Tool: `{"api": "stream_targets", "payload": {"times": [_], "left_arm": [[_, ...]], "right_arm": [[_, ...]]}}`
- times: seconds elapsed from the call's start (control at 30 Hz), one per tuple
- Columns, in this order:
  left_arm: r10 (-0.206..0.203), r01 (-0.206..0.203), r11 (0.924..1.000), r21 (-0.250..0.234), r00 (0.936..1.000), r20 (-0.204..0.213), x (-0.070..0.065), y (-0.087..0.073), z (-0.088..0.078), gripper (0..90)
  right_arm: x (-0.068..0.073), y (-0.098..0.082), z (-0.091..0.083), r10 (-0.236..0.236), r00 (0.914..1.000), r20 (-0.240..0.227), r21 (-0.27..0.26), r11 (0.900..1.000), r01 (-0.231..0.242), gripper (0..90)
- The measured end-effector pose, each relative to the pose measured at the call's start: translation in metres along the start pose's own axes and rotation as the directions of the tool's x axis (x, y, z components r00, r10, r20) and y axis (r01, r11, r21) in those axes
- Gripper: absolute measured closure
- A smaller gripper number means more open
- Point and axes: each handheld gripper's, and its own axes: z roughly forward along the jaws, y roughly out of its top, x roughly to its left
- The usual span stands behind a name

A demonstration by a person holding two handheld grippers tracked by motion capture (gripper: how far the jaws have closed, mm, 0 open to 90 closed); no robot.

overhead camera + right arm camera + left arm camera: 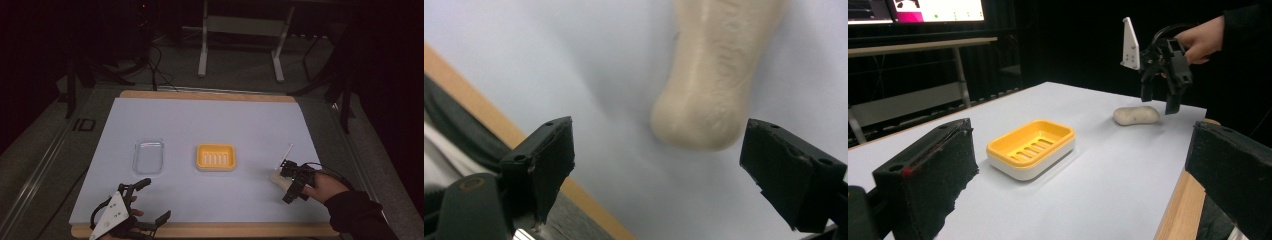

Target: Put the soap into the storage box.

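White worktop (210, 120) carries a pale soap bar (1136, 115) at its right edge, directly below the right gripper (290, 181), jaws spread empty, long axis running away between them; left gripper (150, 202) gapes idle, well apart.

soap bar (711, 75): pale cream-beige, faint darker flecks
soap dish (1031, 147): yellow-orange slotted tray, white base
clear lid (148, 156): see-through, light glints on rim; possibly faint bluish tint, view too dim to be sure
table sheet (210, 120): plain pale lavender-white, no pattern
table edge (200, 231): light wood tan
right gripper (659, 175): black jaws, matte, rough pads
right gripper plate (1130, 45): white-grey
left gripper (1073, 175): black jaws, small red mark on one corner
left gripper plate (111, 214): white-grey, small dark holes
sleeve (357, 212): black
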Motion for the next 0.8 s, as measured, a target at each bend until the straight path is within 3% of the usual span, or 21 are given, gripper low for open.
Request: {"api": "stream_targets", "payload": {"times": [0.13, 0.3, 0.37, 0.53, 0.8], "left_arm": [[-0.002, 0.002, 1.0, 0.001, 1.0, 0.003, 0.0, 0.0, 0.0, 0.2], [-0.003, 0.003, 1.0, 0.002, 1.0, 0.005, 0.0, 0.0, 0.001, 0.1], [-0.005, 0.005, 1.0, 0.001, 1.0, 0.007, 0.0, 0.0, 0.001, 0.1], [-0.001, 0.001, 1.0, 0.007, 1.0, 0.008, 0.0, 0.0, 0.001, 0.1], [0.005, -0.006, 0.9998, 0.019, 0.9999, 0.009, -0.001, 0.0, 0.001, 0.1]], "right_arm": [[-0.006, 0.001, 0.004, 0.034, 0.9993, -0.015, -0.006, 0.999, -0.034, 14.2], [-0.01, 0.002, 0.007, 0.045, 0.9982, -0.041, -0.034, 0.998, -0.046, 14.3], [-0.011, 0.002, 0.008, 0.033, 0.9989, -0.034, -0.06, 0.998, -0.035, 14.3], [-0.013, 0.003, 0.01, 0.021, 0.9963, -0.083, -0.147, 0.989, -0.033, 14.6], [-0.011, 0.005, 0.018, -0.026, 0.9995, -0.017, -0.177, 0.984, 0.022, 16.1]]}}
